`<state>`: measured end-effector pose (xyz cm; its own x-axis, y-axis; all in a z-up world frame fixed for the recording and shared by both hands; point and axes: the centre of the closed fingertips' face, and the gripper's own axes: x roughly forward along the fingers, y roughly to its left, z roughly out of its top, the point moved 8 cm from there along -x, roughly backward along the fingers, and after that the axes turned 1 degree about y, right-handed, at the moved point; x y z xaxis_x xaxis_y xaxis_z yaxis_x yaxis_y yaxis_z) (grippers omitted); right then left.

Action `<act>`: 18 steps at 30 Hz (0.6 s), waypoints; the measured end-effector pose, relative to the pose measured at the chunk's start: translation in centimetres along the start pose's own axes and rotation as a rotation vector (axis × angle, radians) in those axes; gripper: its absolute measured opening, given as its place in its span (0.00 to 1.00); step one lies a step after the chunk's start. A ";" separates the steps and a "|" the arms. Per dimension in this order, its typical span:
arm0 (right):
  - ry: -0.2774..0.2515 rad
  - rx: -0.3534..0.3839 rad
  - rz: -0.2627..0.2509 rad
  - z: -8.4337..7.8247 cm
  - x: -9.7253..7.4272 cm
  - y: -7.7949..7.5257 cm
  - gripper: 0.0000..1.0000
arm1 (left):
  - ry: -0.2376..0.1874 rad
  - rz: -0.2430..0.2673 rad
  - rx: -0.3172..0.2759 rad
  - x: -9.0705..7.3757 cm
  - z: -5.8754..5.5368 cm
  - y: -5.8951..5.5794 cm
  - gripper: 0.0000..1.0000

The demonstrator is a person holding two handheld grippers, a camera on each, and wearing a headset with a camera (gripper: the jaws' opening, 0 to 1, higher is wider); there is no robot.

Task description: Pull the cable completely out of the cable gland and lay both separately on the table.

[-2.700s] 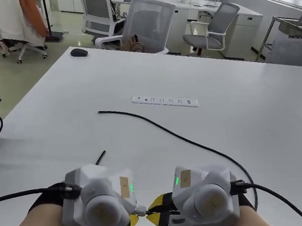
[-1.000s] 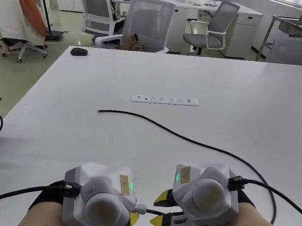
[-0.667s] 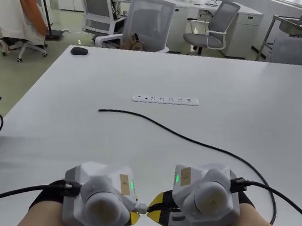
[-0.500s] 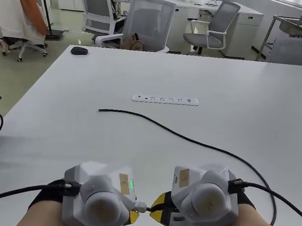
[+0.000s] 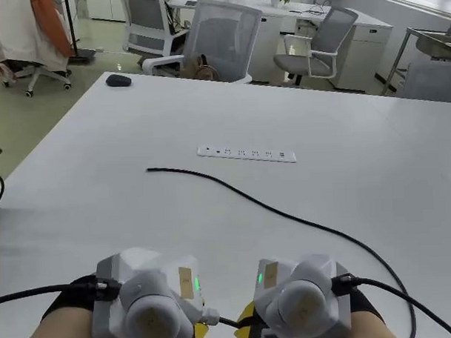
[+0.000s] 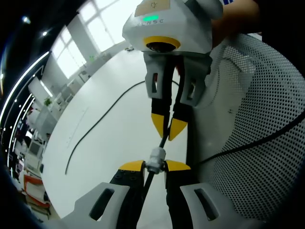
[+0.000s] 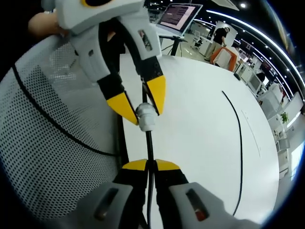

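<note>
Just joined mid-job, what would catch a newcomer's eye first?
The left gripper clamps a small grey plastic cable gland while the right gripper pinches the thin black cable beside it, nose to nose. The cable's tail snakes across the white table, ending near a white power strip.

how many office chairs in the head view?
4: chair draped with cloth, far left; white chair behind the table; mesh chair at the table's far edge; grey chair right of it. Grey shape at right edge may be a fifth.
</note>
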<state>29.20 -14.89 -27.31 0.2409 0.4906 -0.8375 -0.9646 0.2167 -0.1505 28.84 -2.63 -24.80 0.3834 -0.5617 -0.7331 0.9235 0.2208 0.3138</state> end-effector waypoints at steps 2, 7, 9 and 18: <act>0.040 0.001 -0.014 -0.5 0.1 -0.2 0.03 | -0.001 -0.001 -0.010 0.2 -0.2 0.2 0.18; 0.087 0.048 -0.031 -1.4 0.0 -0.7 0.03 | -0.006 0.001 -0.010 0.1 0.0 0.1 0.18; 0.102 0.067 -0.039 -1.8 0.0 -0.9 0.03 | -0.006 0.001 -0.010 0.1 0.0 0.1 0.18; 0.196 0.109 -0.055 -3.3 0.0 -1.0 0.07 | -0.007 0.009 -0.015 -0.1 -0.1 0.1 0.18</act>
<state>29.85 -17.88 -28.84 0.2570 0.3041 -0.9173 -0.9305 0.3341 -0.1499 28.96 -2.51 -24.76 0.3916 -0.5655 -0.7259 0.9201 0.2380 0.3109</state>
